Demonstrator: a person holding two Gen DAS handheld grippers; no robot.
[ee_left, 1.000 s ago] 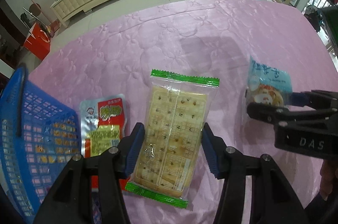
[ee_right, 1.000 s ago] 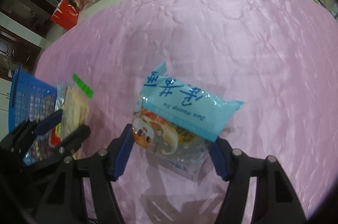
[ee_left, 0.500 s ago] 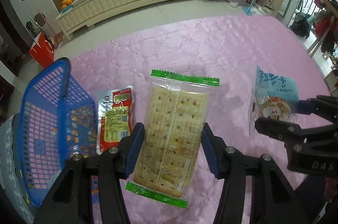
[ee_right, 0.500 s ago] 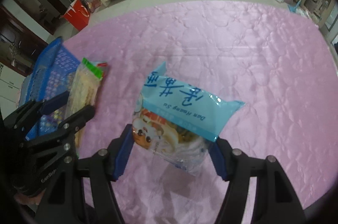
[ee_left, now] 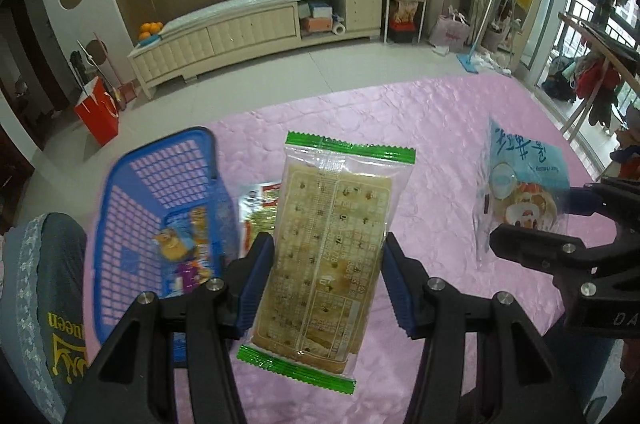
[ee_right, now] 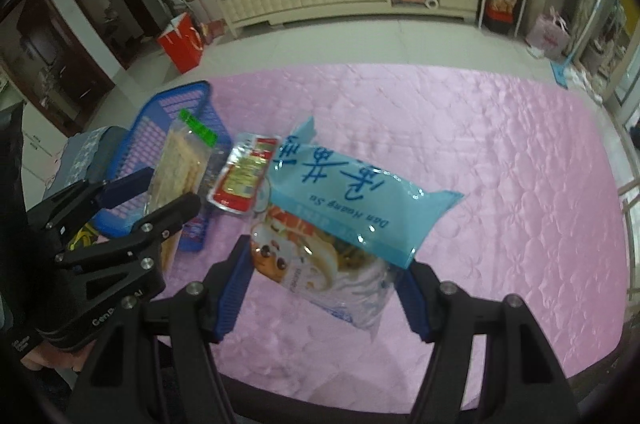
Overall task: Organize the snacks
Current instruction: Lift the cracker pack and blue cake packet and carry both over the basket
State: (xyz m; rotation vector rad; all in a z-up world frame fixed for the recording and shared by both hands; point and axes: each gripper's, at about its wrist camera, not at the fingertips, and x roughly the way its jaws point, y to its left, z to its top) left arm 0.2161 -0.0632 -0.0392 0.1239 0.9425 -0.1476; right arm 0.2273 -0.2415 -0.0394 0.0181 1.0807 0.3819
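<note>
Left wrist view shows the left gripper (ee_left: 328, 284) raised above the pink quilted surface (ee_left: 440, 128), its blue-padded fingers (ee_left: 256, 276) clamped on the long sides of a clear cracker packet (ee_left: 332, 248) with green sealed ends. The packet stands lengthwise along the fingers, its top end well past the tips. Below and to the left sits a blue basket (ee_left: 160, 192) with perforated walls; colourful snack packs (ee_left: 184, 248) lie on its floor. A red snack pouch (ee_left: 260, 204) lies on the surface just beside the basket, partly hidden behind the crackers.

Off to the right, the right gripper (ee_left: 532, 224) holds a light blue noodle bag (ee_left: 520, 192) in the air, well apart from the crackers.

From the right wrist view, the right gripper's (ee_right: 324, 288) fingers (ee_right: 234, 284) are closed on the lower part of the noodle bag (ee_right: 344, 212), whose blue upper half with printed characters tilts up and to the right. Beyond it, the red pouch (ee_right: 244, 180) lies flat beside the basket (ee_right: 176, 116), and the left gripper (ee_right: 160, 192) holds the crackers (ee_right: 180, 164) over the basket's near edge.
</note>
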